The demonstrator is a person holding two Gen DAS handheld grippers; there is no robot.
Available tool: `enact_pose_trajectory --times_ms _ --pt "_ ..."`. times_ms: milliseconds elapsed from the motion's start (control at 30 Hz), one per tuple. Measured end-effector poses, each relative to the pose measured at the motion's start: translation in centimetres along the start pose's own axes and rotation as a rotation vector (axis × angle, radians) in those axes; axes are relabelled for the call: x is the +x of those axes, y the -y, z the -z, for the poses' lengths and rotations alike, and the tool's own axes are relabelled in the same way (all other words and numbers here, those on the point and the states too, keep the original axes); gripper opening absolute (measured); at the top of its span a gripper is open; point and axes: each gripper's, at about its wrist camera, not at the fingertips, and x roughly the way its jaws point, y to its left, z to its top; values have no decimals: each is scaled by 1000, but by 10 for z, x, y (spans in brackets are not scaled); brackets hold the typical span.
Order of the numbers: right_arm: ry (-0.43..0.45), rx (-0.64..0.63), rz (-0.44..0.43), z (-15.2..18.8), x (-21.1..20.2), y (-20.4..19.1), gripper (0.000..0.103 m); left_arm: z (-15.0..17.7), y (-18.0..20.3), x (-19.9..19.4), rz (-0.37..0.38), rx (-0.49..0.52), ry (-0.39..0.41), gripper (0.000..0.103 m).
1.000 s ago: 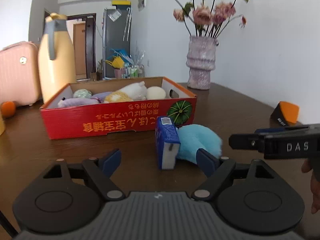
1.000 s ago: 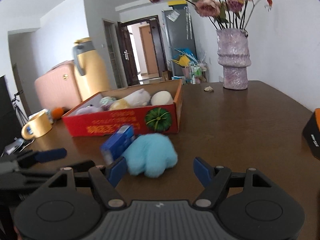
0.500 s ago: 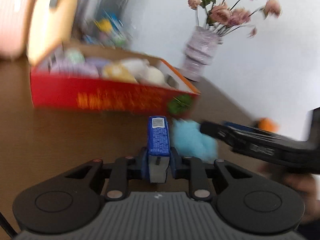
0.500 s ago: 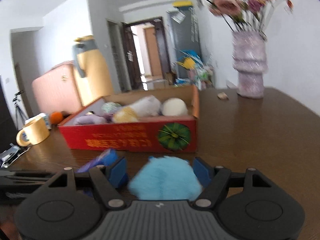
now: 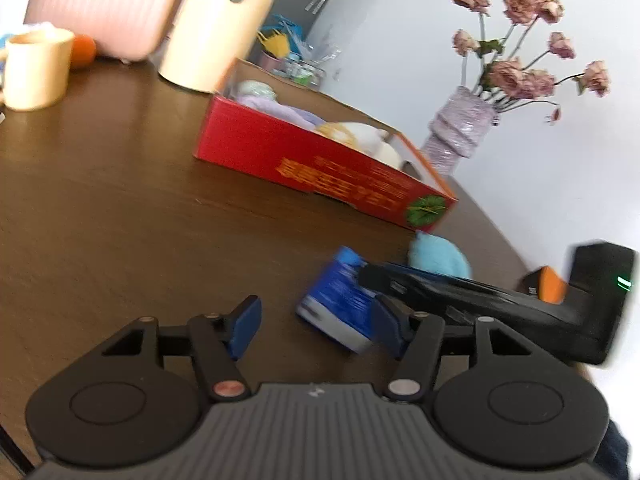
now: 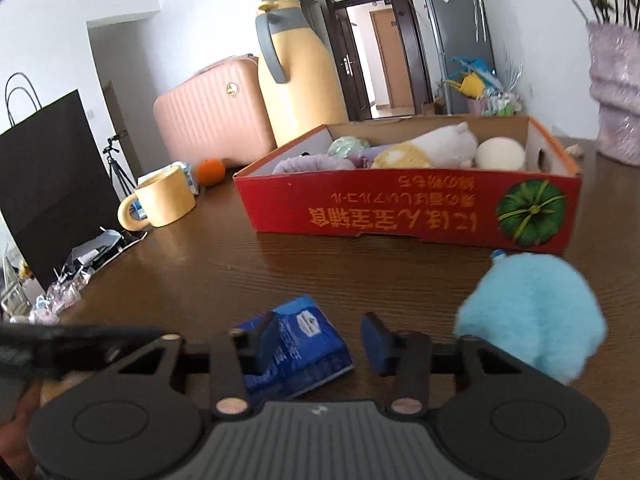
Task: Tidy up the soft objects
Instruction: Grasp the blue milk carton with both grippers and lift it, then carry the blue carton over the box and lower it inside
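L gripper (image 5: 316, 322): half a sec ago clamped on blue tissue pack (image 5: 340, 304); now jaws opening, pack released. Pack lies tilted on table (image 5: 120, 220), hard against the right-hand finger at ~3 o'clock of the gap, left-hand pad clear of it. Not gripped.

R gripper (image 6: 316, 342): a sec ago lined up on blue plush (image 6: 532, 316), plush between its fingers half a sec ago. Now plush sits outside the jaws, ~2 o'clock of them, on table just in front of red box (image 6: 400, 216), near the green-printed corner. Jaws closing; tissue pack partly between them, left-hand finger in front of it, no firm pinch visible.

Box holds several plush items already.

Judgement: grasp on plush missed or dropped; both loose items still outside the box. Pack looks not soft, prob. being cleared aside. Next: re-aim R at plush, ~2 o'clock.
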Motion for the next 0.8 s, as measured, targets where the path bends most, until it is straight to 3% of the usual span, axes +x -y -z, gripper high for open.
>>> enact_pose_trajectory --times_ms 67,133,200,400,533,667,767,800 --pt "-11 46 -24 -1 3 3 31 4 3 -2 38 -18 -10 49" --pt "-19 58 -10 6 -5 -1 26 9 7 -1 47 -22 -22 38" --pt "-20 83 0 16 -17 -6 25 15 11 3 72 -19 -40 30" --pt "21 147 22 46 -50 -17 26 25 4 7 119 -88 -49 30" --pt "46 191 16 45 -59 -11 28 26 10 2 134 -52 -68 31" --pt "56 188 31 39 -53 -9 28 20 6 0 109 -55 -33 43" --pt "28 191 40 37 -40 -8 28 11 1 8 104 -73 -36 40" --pt "27 198 29 38 -37 -7 28 9 -1 13 98 -82 -46 29"
